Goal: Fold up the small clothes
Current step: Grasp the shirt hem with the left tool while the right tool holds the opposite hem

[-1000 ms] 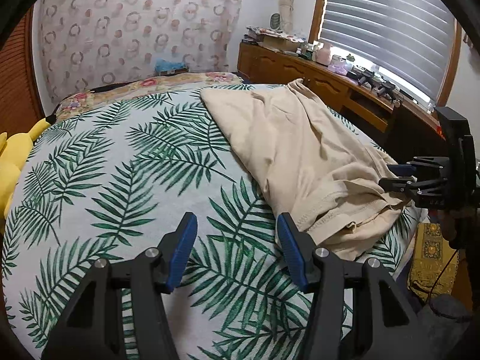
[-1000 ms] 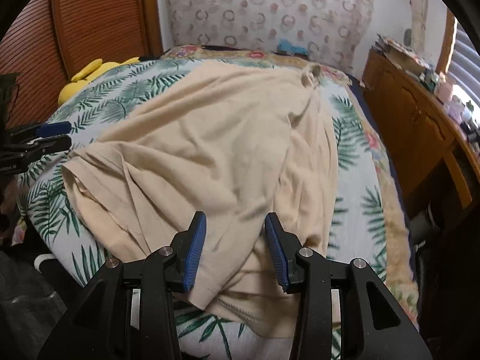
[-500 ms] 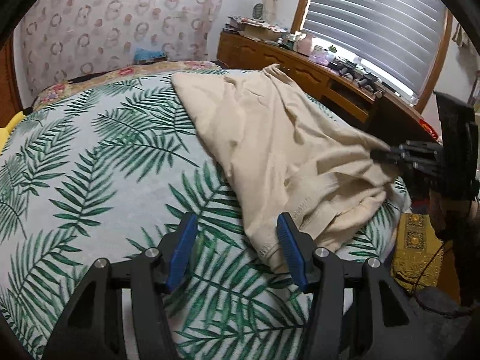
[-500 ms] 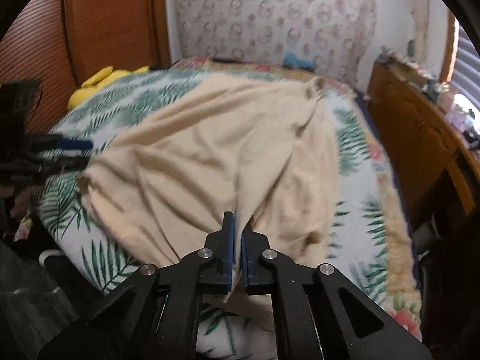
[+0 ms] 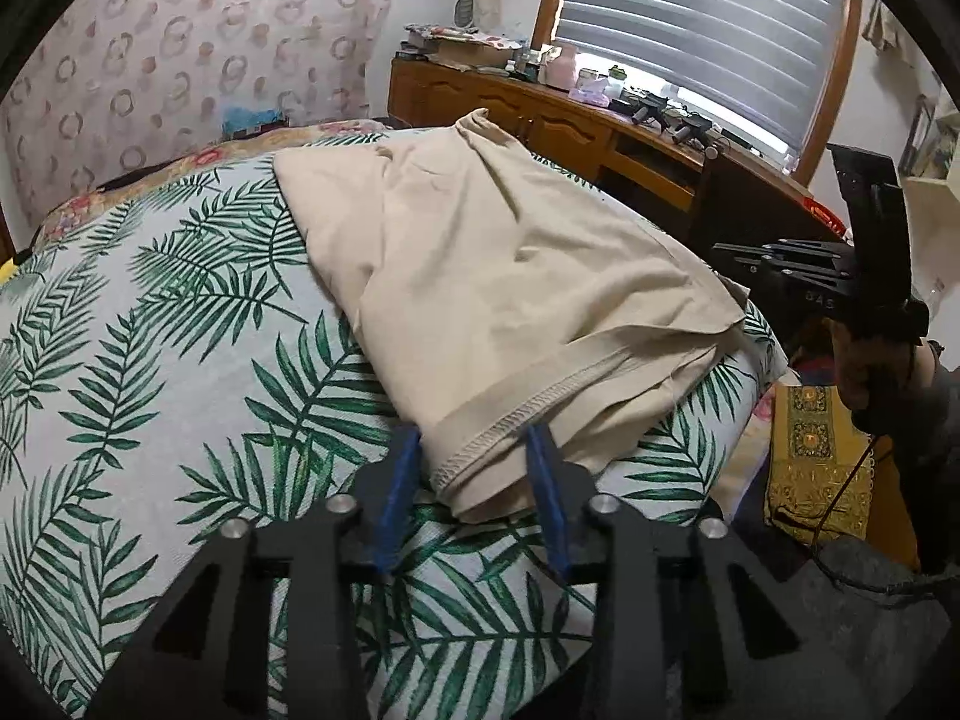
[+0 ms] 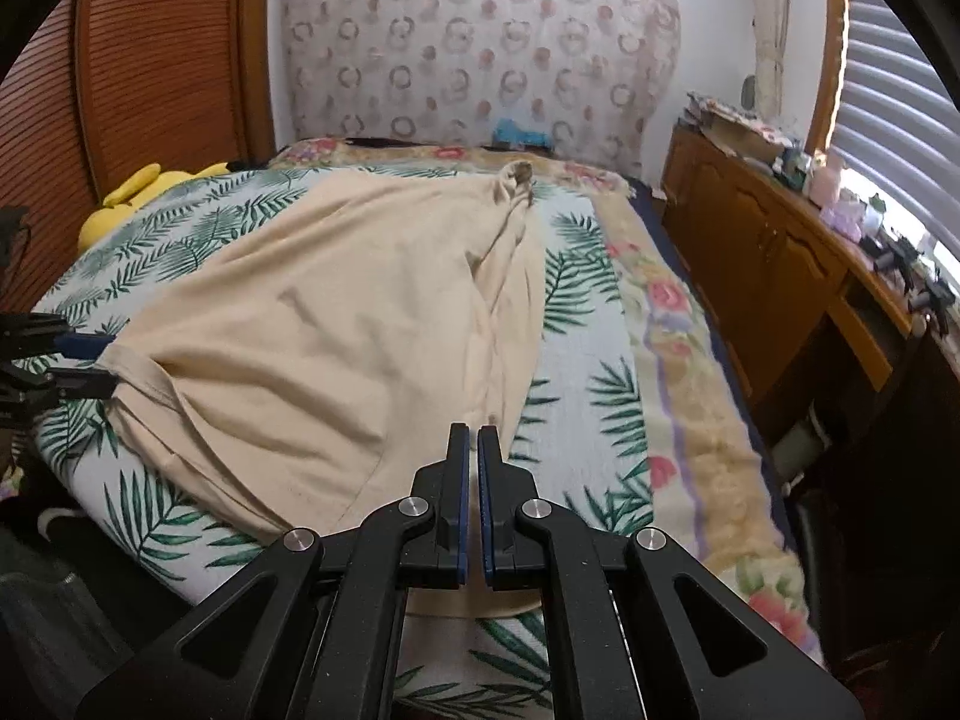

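So the beige shirt (image 5: 510, 276) lies spread on the leaf-print bed (image 5: 150, 360), its hem at the near edge. The right tongs (image 6: 472, 450) are pinched tight on one hem corner; the left tongs (image 5: 474, 450) are closing around the other, stitched corner, seemingly not yet pressing it, likely to lift both corners for a fold

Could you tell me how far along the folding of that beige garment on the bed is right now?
Early. The right gripper is already shut on one hem corner of the beige garment, which lies spread and rumpled on the leaf-print bedspread. In hand: the left gripper has the stitched hem corner between its closing jaws. No neat fold shows yet, so the folding itself is left.
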### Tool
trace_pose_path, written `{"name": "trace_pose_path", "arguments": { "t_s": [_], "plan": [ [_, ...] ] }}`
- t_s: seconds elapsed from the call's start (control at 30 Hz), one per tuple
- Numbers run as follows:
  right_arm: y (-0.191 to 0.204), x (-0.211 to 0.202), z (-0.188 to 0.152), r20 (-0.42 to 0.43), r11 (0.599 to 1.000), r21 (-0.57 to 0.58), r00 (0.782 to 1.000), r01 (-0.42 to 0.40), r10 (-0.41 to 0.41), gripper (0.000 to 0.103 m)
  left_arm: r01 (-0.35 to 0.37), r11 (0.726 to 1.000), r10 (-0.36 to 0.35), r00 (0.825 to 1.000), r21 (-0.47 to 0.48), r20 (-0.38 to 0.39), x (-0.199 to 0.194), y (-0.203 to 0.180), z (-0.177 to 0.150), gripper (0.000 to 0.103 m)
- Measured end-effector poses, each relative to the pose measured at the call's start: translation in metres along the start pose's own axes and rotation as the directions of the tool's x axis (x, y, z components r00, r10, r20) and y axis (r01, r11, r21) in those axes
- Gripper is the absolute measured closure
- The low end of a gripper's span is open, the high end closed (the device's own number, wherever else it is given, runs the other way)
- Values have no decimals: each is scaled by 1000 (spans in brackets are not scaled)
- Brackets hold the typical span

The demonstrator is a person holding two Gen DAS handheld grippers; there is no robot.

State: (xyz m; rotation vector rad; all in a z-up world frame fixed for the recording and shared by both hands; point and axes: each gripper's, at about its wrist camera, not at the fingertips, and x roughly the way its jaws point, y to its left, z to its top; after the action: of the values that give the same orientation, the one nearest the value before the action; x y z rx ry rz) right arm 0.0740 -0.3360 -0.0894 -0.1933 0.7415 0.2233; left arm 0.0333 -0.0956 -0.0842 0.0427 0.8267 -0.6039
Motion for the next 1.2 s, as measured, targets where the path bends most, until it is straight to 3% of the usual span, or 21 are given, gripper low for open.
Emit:
{"name": "trace_pose_path", "arguments": {
  "t_s": [0.17,0.33,0.43,0.6,1.0,1.2],
  "plan": [
    [9,-4,2,16,999,5,999,-41,41,103,-35,999,34,999,6,14,-6,2,5,70],
    [17,-5,5,25,998,-3,997,-69,69,100,-19,1000,19,999,10,33,-7,10,12,71],
    [21,-1,5,16,996,-12,996,-83,83,99,12,1000,-12,1000,10,0,5,12,13,71],
    [23,8,4,-3,996,-15,996,-85,85,99,22,999,-21,999,38,-38,8,2,5,88],
    [9,12,-9,-37,997,26,997,-68,69,97,-30,996,30,1000,85,-8,-34,-29,-5,93],
    [13,6,-8,-36,996,31,996,-82,83,69,-23,996,22,1000,84,5,-42,-33,-5,94]
  ]
}}
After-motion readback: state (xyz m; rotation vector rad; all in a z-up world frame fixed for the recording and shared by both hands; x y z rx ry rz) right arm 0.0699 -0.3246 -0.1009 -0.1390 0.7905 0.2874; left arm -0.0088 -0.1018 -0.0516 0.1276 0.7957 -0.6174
